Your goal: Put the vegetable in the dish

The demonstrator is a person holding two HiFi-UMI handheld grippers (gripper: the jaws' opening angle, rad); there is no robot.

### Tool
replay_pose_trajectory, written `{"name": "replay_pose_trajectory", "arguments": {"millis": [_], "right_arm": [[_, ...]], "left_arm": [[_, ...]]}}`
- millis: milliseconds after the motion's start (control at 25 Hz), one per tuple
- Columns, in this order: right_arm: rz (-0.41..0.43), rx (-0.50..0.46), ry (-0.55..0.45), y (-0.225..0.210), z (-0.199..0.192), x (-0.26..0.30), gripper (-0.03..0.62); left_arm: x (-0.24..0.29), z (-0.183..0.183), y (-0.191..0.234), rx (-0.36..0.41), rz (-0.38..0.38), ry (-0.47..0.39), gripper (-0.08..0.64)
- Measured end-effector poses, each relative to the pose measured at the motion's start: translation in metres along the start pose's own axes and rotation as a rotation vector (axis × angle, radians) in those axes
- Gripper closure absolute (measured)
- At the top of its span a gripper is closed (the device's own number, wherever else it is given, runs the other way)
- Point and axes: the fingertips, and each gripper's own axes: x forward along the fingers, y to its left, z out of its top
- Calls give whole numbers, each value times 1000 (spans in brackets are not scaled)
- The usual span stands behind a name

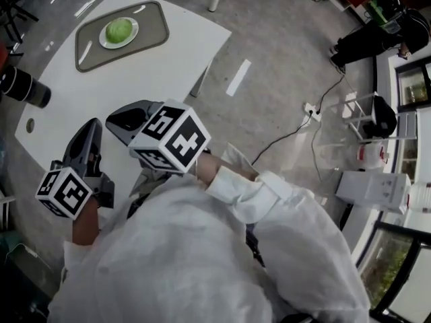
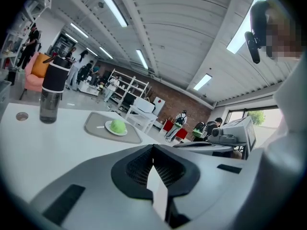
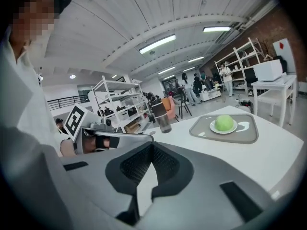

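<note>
A round green vegetable [image 1: 119, 30] lies on a white dish [image 1: 102, 41], which stands on a grey tray [image 1: 153, 27] at the far end of the white table [image 1: 155, 66]. Both grippers are at the table's near end, far from the dish. My left gripper [image 1: 93, 122] is shut with nothing in it. My right gripper [image 1: 110, 120] beside it is also shut and empty. The left gripper view shows the shut left gripper [image 2: 153, 148], the vegetable [image 2: 117, 125] and the tray [image 2: 96, 124]. In the right gripper view the right gripper [image 3: 153, 145] points toward the vegetable [image 3: 223, 122].
A dark bottle [image 1: 24, 86] stands at the table's left edge, and is seen again as the bottle [image 2: 52, 92] and the bottle [image 3: 162, 115]. A small round cap [image 1: 29, 125] is set in the tabletop. A power strip with cable [image 1: 310, 110] lies on the floor at the right.
</note>
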Motion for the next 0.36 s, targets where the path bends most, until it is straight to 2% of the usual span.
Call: {"name": "replay_pose_trajectory", "arguments": {"millis": [200,360], "right_arm": [[11,-18,20,-3,4,-1,580],[-22,-49,33,-15,-8,3,580]], "left_arm": [[8,7,0,-6,-2,-7,552],[17,-2,6,-17,-21,-16,552]]}}
